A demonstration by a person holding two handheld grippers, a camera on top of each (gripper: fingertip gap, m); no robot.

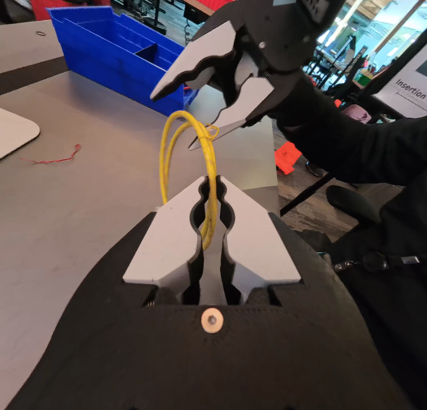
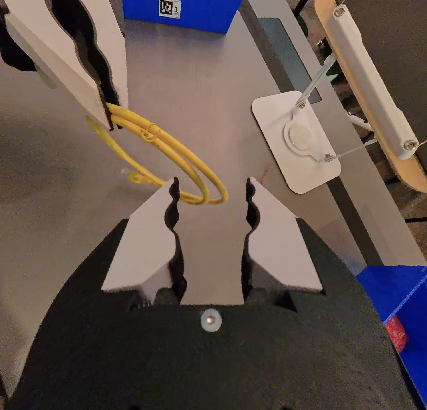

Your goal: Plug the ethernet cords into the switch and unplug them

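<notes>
Holding item one: yellow cord (image 1: 211,165), coiled and tied, pinched in your left gripper (image 1: 212,179) above the table (image 1: 92,190). Beyond the cord: right gripper (image 2: 212,181), spread, empty. Farther: blue bin (image 1: 111,52). Step: readying cord; next, free a plug. Switch unseen.

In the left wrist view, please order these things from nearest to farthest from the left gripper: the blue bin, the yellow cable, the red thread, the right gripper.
1. yellow cable: clamped in the left gripper.
2. right gripper: just beyond, open, its lower finger tip at the tied coil.
3. red thread: on the table, left.
4. blue bin: at the back, left.

The thread and the bin are a close call.
</notes>
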